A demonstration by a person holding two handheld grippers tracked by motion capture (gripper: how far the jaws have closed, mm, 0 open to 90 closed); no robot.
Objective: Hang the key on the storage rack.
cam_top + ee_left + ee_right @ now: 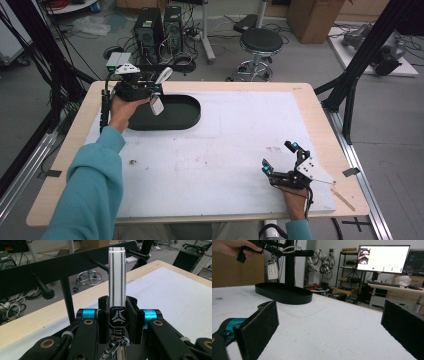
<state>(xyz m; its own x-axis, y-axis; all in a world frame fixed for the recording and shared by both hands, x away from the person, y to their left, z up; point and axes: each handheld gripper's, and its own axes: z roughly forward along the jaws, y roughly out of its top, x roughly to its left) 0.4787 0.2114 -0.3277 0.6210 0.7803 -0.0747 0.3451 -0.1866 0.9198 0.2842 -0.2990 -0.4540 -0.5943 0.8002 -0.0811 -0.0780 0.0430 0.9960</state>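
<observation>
Between the jaws of my left gripper (117,322) sits a silver key fob with dark stripes (117,277), pinched at its lower end so that its long body stands up past the pads in the left gripper view, while a metal key ring (115,340) hangs below the grip. From the high view I see that gripper (150,90) held in my left hand (122,107) over the far left part of the desk (310,107), above the left end of a black oval tray (187,115). A white car key (157,105) dangles from it over the tray; in the right gripper view that key (272,270) hangs clear above the tray's rim (284,296), not touching it. A black stand with pegs (47,291) rises beside the tray near the desk's far edge. My right gripper (280,159) rests low near the desk's near right corner, well apart from the tray, its jaws spread wide with nothing between the black pads (260,330). Both sit on the white mat (225,150) that covers most of the desk. A black stool (260,42) stands on the floor past the far edge.
</observation>
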